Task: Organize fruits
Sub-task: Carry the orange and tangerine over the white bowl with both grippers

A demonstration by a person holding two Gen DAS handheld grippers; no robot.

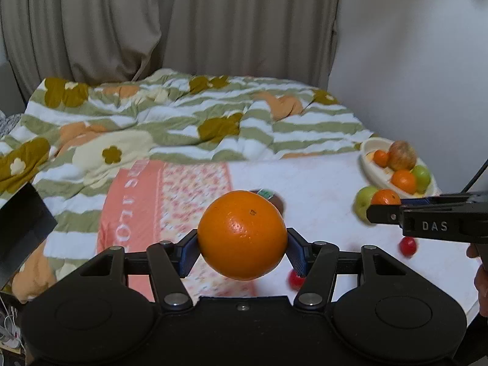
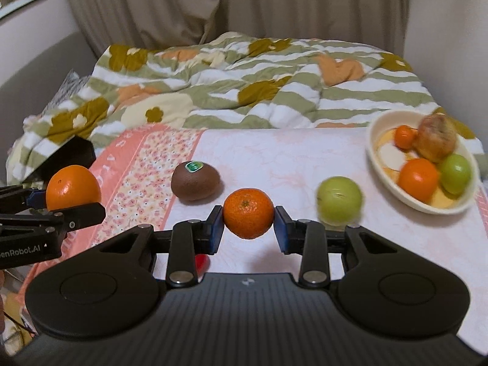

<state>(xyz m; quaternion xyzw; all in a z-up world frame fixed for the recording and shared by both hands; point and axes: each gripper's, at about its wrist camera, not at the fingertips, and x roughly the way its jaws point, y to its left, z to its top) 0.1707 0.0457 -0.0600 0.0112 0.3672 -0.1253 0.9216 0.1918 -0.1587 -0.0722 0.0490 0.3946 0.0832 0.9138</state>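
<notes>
Left wrist view. Left gripper [image 1: 242, 251] grasps a big orange [image 1: 242, 234], blue pads [image 1: 188, 254] pressed on both sides, fruit lifted clear of the cloth [image 1: 320, 189]. Behind the orange, a kiwi [image 1: 279, 202] mostly hidden, green sticker just showing. Two small red fruits on the cloth: one [image 1: 296, 280] below the right pad, one [image 1: 407, 246] farther right. Right gripper [image 1: 385, 206] enters from the right edge, seen side-on, with a mandarin [image 1: 385, 197] at its tip; a green apple [image 1: 363, 202] sits just behind it. Bowl [image 1: 370, 146] at far right on the cloth, holding two orange fruits, a green one and a reddish-yellow apple [image 1: 402, 155]. Striped floral quilt [image 1: 183, 116] beyond the cloth; curtain [image 1: 152, 24] behind.

Right wrist view. Right gripper [image 2: 248, 224] clenched on the mandarin [image 2: 248, 217], pads touching both sides, fruit raised above the cloth [image 2: 289, 158]. Kiwi [image 2: 195, 184] lies on the cloth up and left of it, sticker upward. Green apple [image 2: 339, 199] on the cloth to the right, blurred, between mandarin and bowl [image 2: 373, 140]. Bowl contents: small orange fruit, larger orange fruit, green fruit, reddish-yellow apple [image 2: 436, 141]. One red fruit [image 2: 202, 263] partly hidden under the left finger. Left gripper [image 2: 73, 207] at the left edge, big orange [image 2: 73, 187] in its grasp, held over the cloth's patterned border.
</notes>
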